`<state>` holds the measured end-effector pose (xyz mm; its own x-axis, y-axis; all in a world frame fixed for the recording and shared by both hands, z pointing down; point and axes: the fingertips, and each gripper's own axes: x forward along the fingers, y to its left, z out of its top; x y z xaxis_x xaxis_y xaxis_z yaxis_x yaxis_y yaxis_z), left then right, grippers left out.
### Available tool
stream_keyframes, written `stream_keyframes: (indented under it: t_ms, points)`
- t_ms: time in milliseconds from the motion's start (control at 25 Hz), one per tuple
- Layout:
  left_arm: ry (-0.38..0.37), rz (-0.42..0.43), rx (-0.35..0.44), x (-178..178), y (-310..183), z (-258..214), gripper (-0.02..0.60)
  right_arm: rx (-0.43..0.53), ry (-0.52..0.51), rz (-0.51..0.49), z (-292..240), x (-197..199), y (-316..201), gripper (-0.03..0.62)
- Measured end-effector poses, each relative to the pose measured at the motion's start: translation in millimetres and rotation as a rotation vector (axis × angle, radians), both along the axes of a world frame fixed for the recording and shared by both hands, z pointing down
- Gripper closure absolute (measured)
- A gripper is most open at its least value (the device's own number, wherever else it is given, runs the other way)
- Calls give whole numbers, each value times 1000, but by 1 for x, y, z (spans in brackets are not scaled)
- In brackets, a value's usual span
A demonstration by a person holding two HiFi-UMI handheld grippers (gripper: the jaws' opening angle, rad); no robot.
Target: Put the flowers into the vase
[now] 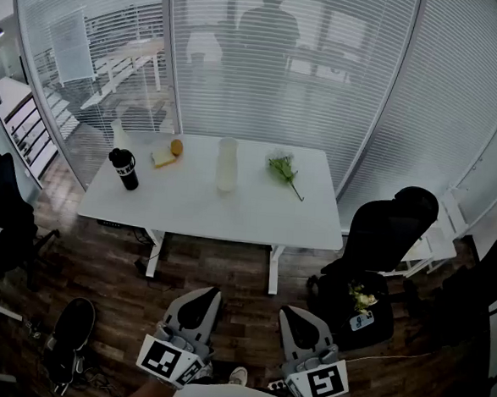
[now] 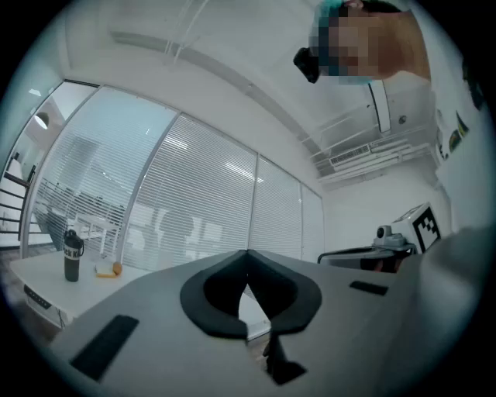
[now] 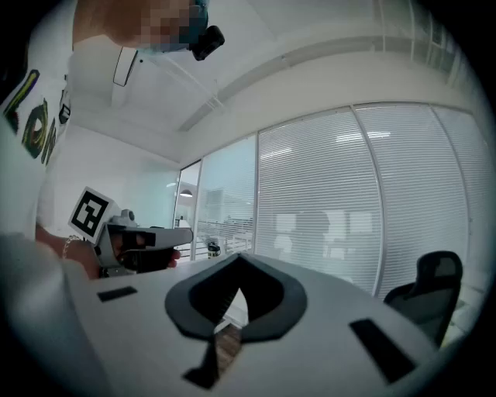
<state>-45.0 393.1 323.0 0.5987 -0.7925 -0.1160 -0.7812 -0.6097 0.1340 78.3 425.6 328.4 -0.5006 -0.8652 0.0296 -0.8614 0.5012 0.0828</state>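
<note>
- The head view alone is showing the flowers (image 1: 282, 167) and the vase (image 1: 226, 164), both resting on the white table (image 1: 188, 210).
- The flowers are lying flat to the right of the vase and apart from it. Their long axis is running diagonally, with the green-and-white heads pointing to the far left and the stem pointing to the near right.
- The pale vase is standing upright near the table's middle.
- The left gripper view is catching only the table's left end, where a black bottle (image 2: 71, 255) is standing. It is also showing the other gripper's marker cube.
- The left hand-held gripper (image 2: 248, 253) is keeping its jaws pressed together, with nothing between them.
- The right hand-held gripper (image 3: 236, 257) is likewise closed on nothing.
- Both are hovering over the wood floor (image 1: 226, 277), well short of the table.
</note>
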Motion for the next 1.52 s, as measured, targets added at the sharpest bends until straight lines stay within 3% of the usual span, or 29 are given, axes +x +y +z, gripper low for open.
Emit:
stream_keyframes:
  t_ms: [400,760,1040,1520]
  points:
    - [8,-25,-3,32,10,4,572,14,-24,-15,0,35,9,586]
    - [16,-28,-16,32,8,8,572,-10,-37,-43,6,31,1,586]
    - [28,-21,-20,6,-24,11,572,-2,-12,-102,8,-8,-28,586]
    - [45,-12,-27,-60,-124,8,572,-21,37,-126,7,-77,-134,586]
